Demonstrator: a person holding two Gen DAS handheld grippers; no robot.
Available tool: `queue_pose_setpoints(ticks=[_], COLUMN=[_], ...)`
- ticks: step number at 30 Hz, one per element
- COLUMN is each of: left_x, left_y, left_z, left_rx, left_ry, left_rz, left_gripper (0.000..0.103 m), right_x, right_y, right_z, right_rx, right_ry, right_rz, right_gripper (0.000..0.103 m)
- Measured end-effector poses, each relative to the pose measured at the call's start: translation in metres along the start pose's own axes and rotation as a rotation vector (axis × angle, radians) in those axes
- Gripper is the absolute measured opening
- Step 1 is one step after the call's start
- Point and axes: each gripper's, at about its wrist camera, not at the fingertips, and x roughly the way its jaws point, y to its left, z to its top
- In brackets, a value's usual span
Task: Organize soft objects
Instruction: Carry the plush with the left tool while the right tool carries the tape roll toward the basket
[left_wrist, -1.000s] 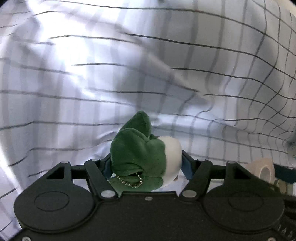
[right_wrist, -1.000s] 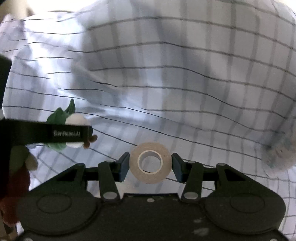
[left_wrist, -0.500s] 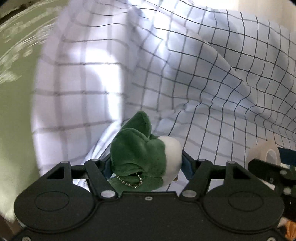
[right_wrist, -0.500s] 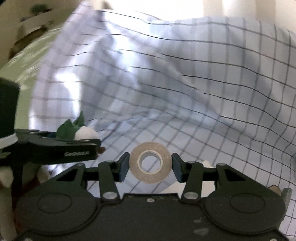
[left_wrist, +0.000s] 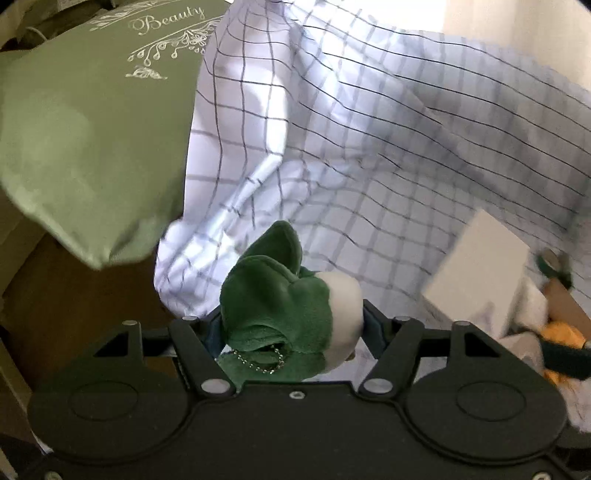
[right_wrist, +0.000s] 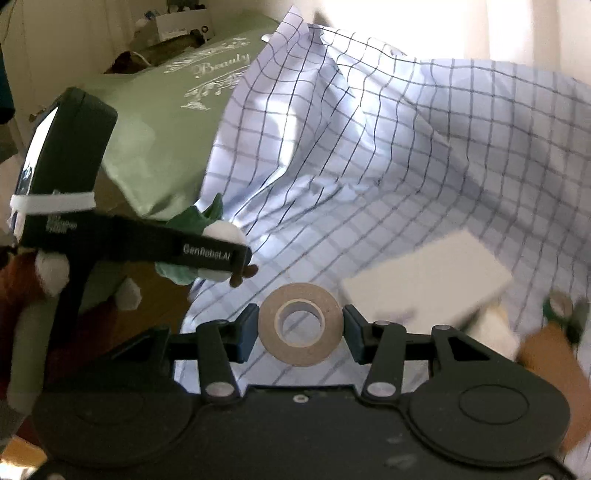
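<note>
Green plush filled the left wrist view: the green and white plush toy (left_wrist: 291, 306) sat clamped between the fingers of the left gripper (left_wrist: 291, 328), which closed on its sides, a small ball chain (left_wrist: 258, 363) hanging at its lower edge. It was carried above the checked sheet (left_wrist: 369, 155) of the bed, near the sheet's edge, with the green pillow (left_wrist: 88, 140) to the upper left and a white box (left_wrist: 476, 258) off to the right. To do this carry well, I judged the grip should stay firm but not crushing, since plush gives and can slip out; the toy sat deep between the fingers, leaves poking forward past the tips, which seemed secure enough. Where it was meant to go could not be told.

Seen from the right wrist, the right gripper (right_wrist: 299, 325) had its fingers closed on the flat faces of a roll of tape (right_wrist: 299, 325), held upright with its hole facing the camera, centred between the pads and clear of the sheet beneath. The left gripper appeared at the left, the plush toy showing just beyond its finger. The white box lay on the sheet just right of the roll. Both loads travelled close together, so keeping the two grippers from knocking each other looked like the main care needed; blur at the right edge left the small items there unclear.
</note>
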Motion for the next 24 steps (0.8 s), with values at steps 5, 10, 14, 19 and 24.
queue_pose_setpoints(ticks=[5,10,14,19,24], left_x=[-0.035,-0.063,-0.080,-0.089,-0.095], left_y=[-0.015,-0.038,-0.057,-0.075,-0.091], left_z=[-0.031,-0.059,-0.081,-0.106,-0.130], left_rx=[0.054,0.112,0.160,0.196,0.219], left_ry=[-0.006,-0.013,-0.015,0.008,0.011], left_rz=[-0.056,-0.129,-0.176,-0.221,-0.231], left_gripper=[0.065,0.065,0.065,0.065,0.066], right_x=[-0.049,-0.091,-0.120,-0.159,-0.190], right_y=[0.015,0.019,0.017,0.011,0.006], right_z=[-0.053,-0.105,-0.135,-0.159,-0.175], right_rx=[0.047,0.164,0.275,0.418,0.507], right_ry=[-0.026,-0.052,-0.104,-0.195,-0.264], right_rz=[-0.034,-0.092,-0.168,-0.286,-0.367], right_gripper=[0.048,0.048,0.048,0.048,0.048])
